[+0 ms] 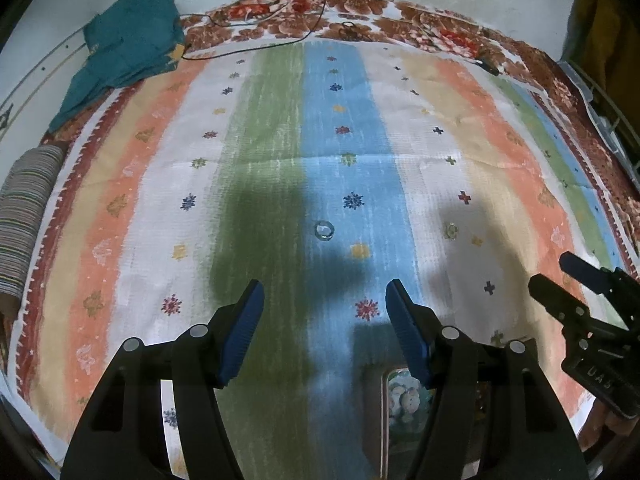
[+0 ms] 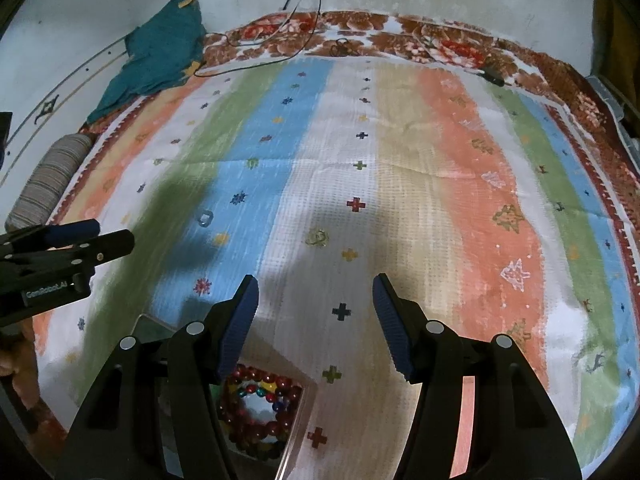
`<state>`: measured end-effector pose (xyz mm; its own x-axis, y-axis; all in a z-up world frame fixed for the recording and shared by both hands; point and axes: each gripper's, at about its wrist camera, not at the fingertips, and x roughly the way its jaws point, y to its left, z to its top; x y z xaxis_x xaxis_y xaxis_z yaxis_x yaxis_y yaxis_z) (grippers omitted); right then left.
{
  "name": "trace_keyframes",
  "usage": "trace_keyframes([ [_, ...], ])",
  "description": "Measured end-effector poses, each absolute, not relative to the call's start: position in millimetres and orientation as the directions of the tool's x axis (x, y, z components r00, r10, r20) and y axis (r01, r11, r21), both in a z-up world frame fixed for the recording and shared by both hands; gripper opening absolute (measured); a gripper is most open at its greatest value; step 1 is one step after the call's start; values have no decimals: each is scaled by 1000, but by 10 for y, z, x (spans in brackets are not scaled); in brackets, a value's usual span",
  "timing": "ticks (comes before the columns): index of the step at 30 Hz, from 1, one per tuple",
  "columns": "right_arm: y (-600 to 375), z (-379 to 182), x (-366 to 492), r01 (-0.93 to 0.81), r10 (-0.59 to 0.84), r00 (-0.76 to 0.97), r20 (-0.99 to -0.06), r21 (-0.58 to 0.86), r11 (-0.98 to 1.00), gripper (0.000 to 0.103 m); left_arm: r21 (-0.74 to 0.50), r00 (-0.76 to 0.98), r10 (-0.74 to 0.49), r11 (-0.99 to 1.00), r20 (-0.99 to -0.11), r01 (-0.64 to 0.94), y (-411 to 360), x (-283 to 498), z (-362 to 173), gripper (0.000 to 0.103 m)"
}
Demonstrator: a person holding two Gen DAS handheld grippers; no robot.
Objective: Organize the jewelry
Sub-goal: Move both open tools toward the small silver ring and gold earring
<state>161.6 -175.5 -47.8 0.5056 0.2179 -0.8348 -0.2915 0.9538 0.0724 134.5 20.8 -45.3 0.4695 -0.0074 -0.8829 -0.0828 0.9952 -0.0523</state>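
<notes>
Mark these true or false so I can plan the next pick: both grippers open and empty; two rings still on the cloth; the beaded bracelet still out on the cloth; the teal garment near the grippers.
1. The left gripper and right gripper are open and empty. True.
2. A silver ring and a gold ring lie loose on the striped cloth. True.
3. The beaded bracelet lies out on the cloth. False: it sits in the clear box.
4. The teal garment lies beside the grippers. False: it is at the far left corner.
</notes>
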Motion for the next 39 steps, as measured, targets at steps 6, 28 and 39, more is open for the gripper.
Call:
trace_keyframes([
  [6, -1715, -557, 1751, -299, 225, 477, -850, 84, 951, 59, -55, 454, -15, 996, -891, -75, 199, 1493, -542, 63],
  [28, -1572, -890, 2178, -315, 234, 386, -893, 111, 943, 59, -40, 372, -10, 996, -928, -75, 275, 1952, -977, 61],
  [39, -1540, -1074, 2417, -317, 217, 354, -910, 102, 943, 54, -17, 343, 8, 997, -939, -70, 296, 2148, -1158, 58],
])
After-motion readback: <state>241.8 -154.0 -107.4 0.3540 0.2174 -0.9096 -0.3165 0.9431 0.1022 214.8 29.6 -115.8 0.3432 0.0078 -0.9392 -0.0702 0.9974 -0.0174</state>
